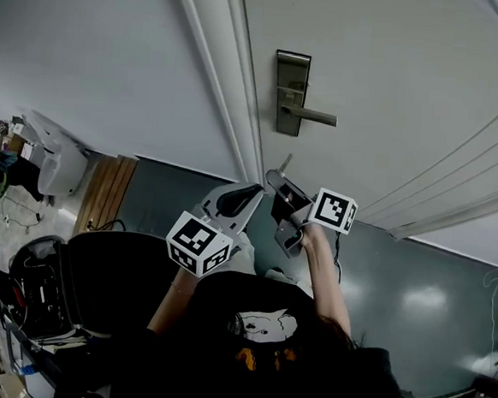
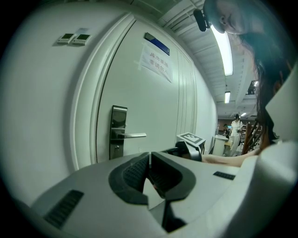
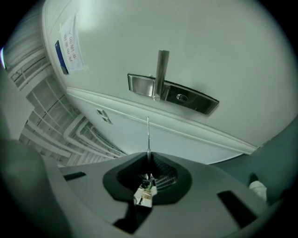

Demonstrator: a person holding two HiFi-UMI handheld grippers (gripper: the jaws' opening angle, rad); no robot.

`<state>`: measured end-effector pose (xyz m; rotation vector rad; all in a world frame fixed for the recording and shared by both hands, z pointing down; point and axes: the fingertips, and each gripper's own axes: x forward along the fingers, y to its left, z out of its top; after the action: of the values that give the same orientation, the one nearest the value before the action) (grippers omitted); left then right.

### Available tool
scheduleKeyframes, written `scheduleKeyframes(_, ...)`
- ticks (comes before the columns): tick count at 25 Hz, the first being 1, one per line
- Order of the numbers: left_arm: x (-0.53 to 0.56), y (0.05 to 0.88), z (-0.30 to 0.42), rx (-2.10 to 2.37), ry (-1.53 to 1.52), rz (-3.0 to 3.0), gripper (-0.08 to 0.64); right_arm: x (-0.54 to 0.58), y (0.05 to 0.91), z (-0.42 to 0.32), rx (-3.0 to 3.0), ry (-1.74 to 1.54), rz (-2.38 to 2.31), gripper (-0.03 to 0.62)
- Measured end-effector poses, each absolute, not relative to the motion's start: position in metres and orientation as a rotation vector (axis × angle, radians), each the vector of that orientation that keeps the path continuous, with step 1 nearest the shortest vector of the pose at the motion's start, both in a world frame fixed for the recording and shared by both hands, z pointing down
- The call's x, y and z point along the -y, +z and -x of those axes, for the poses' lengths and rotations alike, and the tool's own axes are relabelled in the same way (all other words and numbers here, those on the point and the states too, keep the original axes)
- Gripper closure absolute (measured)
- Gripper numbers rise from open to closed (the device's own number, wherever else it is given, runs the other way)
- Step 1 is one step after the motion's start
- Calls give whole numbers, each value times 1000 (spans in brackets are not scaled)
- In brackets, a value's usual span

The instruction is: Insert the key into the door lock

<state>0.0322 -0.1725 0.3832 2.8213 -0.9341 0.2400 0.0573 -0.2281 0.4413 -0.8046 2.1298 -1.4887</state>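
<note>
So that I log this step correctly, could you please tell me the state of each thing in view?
door: shut.
lever handle: level, not pressed.
keyhole: empty.
right gripper: shut on key.
key: gripped, blade toward the door, short of the keyhole.
left gripper: shut, empty.

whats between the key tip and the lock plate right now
Nothing stands there: only bare white door shows between the key in the right gripper and the lock plate, seen in the right gripper view.
</note>
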Motion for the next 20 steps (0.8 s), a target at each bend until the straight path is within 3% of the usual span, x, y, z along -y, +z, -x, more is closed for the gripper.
scheduleKeyframes(20,201,390,-32,824,158,-2871,540,312,481,-64,-2056,-1578,741,571)
